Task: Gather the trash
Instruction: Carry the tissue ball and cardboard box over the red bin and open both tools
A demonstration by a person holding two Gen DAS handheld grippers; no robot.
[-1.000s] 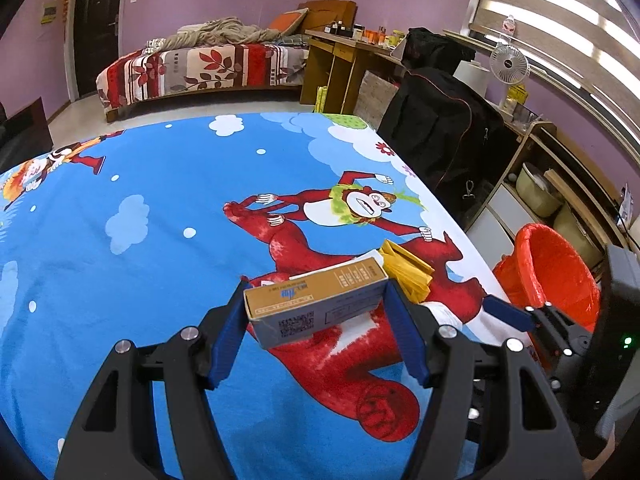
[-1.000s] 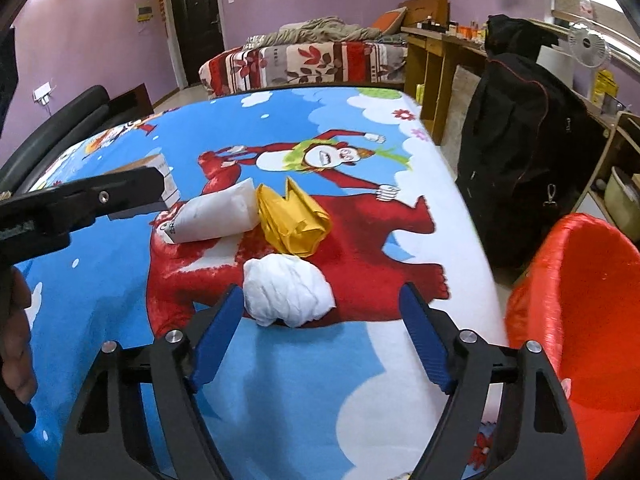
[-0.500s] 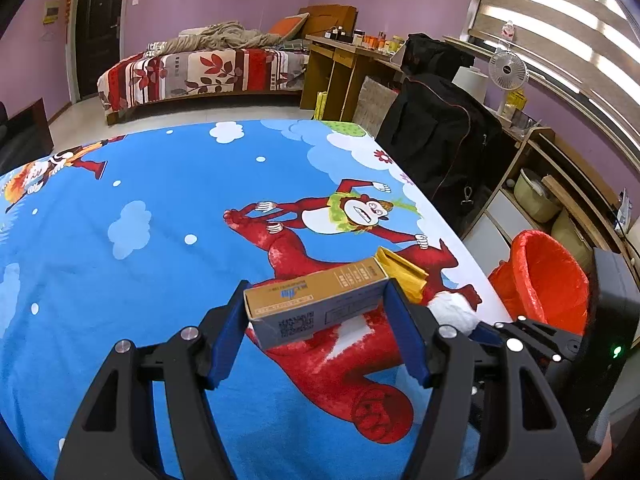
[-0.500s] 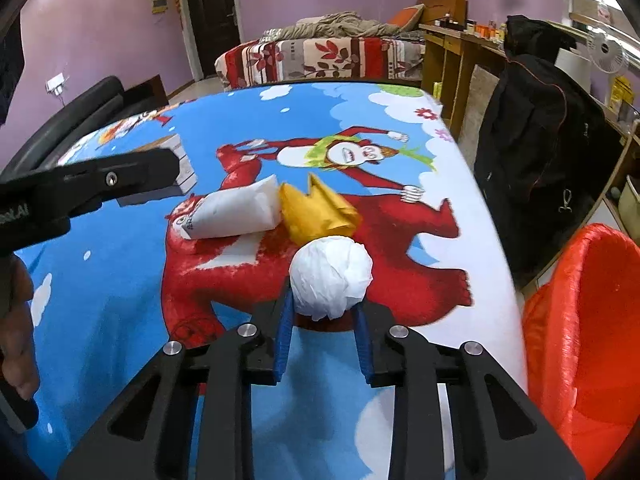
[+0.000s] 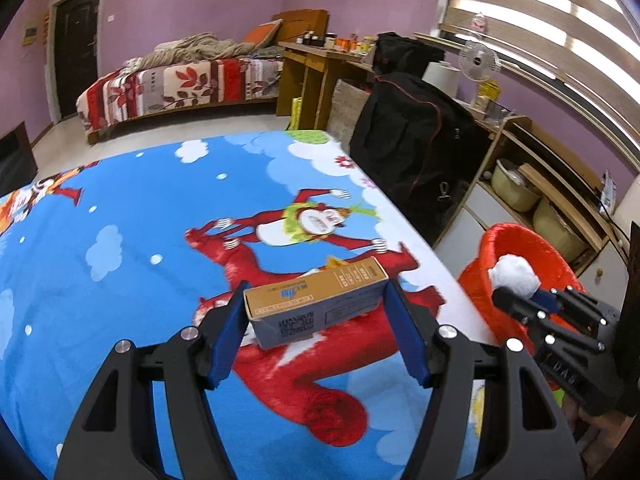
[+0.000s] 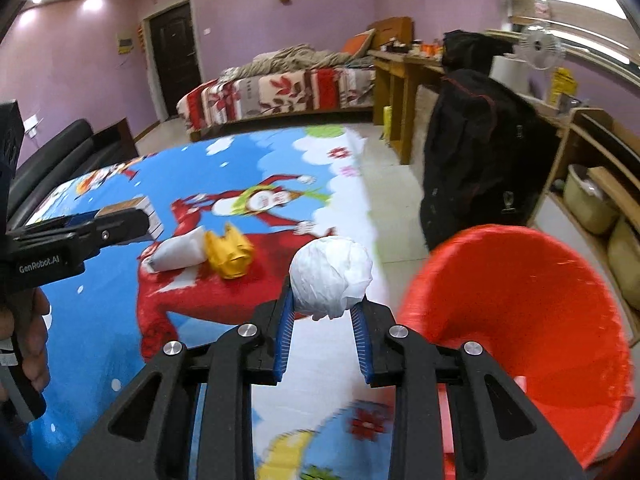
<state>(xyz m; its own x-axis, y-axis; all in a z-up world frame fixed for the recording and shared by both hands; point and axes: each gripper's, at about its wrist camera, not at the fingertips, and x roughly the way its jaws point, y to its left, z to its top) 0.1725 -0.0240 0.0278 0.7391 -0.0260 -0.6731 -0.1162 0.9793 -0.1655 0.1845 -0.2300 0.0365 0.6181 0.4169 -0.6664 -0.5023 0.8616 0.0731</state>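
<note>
Trash carton (image 5: pixel 316 306) print unreadable, perhaps blurred; left claw (image 6: pixel 120 226) reads "GenRobot.AI".

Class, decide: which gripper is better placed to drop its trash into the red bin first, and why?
Right. The right gripper holds the crumpled white paper ball beside the red lined bin; the left gripper holds its brown cardboard box over the blanket.

Lilac walls (image 6: pixel 248 20) all round, dark door (image 6: pixel 176 60) far left. Far off, a bed (image 5: pixel 176 84) in red floral cover; wooden desk (image 5: pixel 320 68) beside it. Striped blinds (image 5: pixel 540 20) right, glowing. Pale floor (image 6: pixel 400 200).
</note>
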